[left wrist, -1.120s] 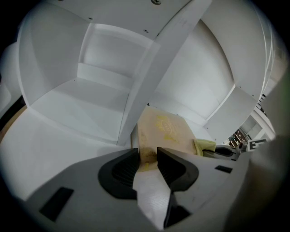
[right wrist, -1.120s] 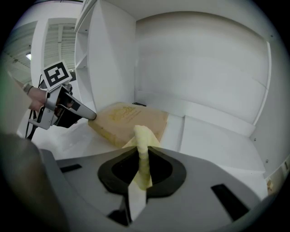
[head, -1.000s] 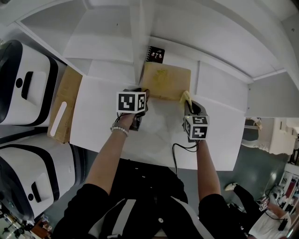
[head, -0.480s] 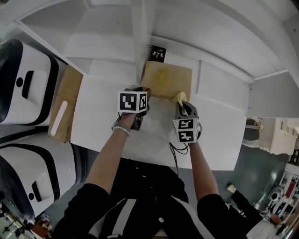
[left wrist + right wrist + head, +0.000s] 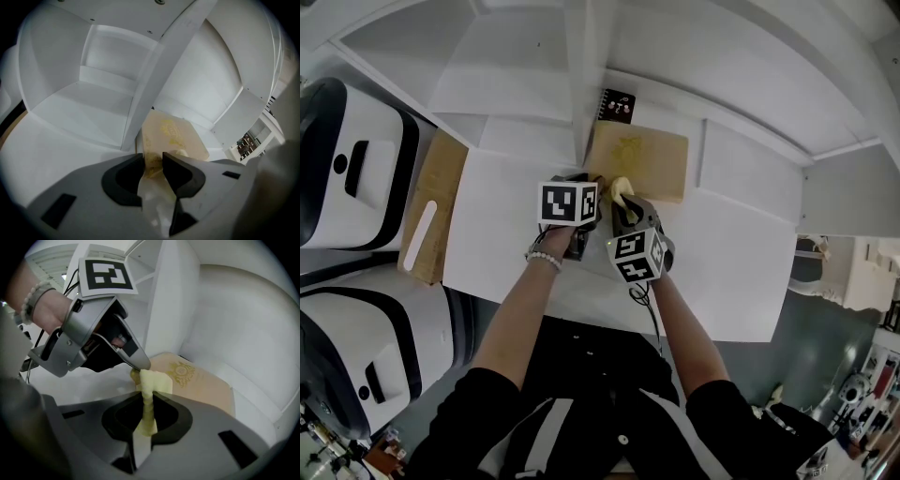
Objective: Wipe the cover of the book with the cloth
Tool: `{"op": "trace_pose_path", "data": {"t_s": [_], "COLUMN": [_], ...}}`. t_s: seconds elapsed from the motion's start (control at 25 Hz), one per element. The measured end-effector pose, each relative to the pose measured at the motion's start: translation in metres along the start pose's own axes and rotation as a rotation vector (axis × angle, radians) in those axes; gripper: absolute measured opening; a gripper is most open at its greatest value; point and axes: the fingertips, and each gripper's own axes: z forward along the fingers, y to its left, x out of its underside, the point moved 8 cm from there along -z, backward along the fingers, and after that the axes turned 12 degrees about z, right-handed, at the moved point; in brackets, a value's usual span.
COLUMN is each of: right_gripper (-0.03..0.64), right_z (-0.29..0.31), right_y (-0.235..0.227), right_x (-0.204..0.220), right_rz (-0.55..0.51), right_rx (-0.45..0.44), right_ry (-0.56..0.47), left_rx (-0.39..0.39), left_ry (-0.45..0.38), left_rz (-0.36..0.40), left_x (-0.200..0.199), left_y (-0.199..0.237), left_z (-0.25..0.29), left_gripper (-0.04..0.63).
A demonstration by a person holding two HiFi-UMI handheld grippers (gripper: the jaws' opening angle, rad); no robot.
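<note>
- Left gripper (image 5: 153, 164) is clamped on the near left corner of the book (image 5: 642, 159). I can see the tan edge squeezed right between the pads in the left gripper view.
- The book itself lies flat on the white table (image 5: 731, 272), cover up with the gold emblem showing, and its left edge sits against the upright white divider (image 5: 586, 84).
- Right gripper (image 5: 149, 401) is pinched tight on the yellow cloth (image 5: 152, 383), with the bunched end poking out past the jaw tips.
- That cloth end sits over the book's near left corner, just beside the left gripper's tips. I honestly can't tell if it's pressing on the cover or only hovering.
- Both grippers are crowded together at that same corner, the right one just to the right of the left.
- There's a little black notebook (image 5: 615, 108) just behind the book's far left corner.
- A wooden board (image 5: 427, 216) lies well off to the book's left.
</note>
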Motion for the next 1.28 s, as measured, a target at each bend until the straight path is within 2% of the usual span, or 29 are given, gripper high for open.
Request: {"op": "trace_pose_path", "data": {"t_s": [0.12,0.32,0.72,1.28], "right_gripper": [0.038,0.038,0.038,0.038], "right_z": [0.009,0.007,-0.012,-0.045], "right_y": [0.014,0.011,-0.029,-0.095], "right_x": [-0.006,-0.004,0.018,0.047], "right_rz": [-0.028,-0.012,0.068,0.244], "right_rx": [-0.024,-0.015,0.068,0.219], "right_ry": [0.002,0.005,0.037,0.073], "left_rx": [0.001,0.004,0.009,0.006], "left_ry": [-0.002,0.0,0.0,0.001], "left_rz": [0.0,0.005,0.004,0.011], "left_x": [0.0,0.0,0.0,-0.001], "left_y": [0.0,0.001,0.002,0.001], "left_z": [0.0,0.0,-0.001,-0.001], "left_gripper": [0.132,0.133,0.132,0.133]}}
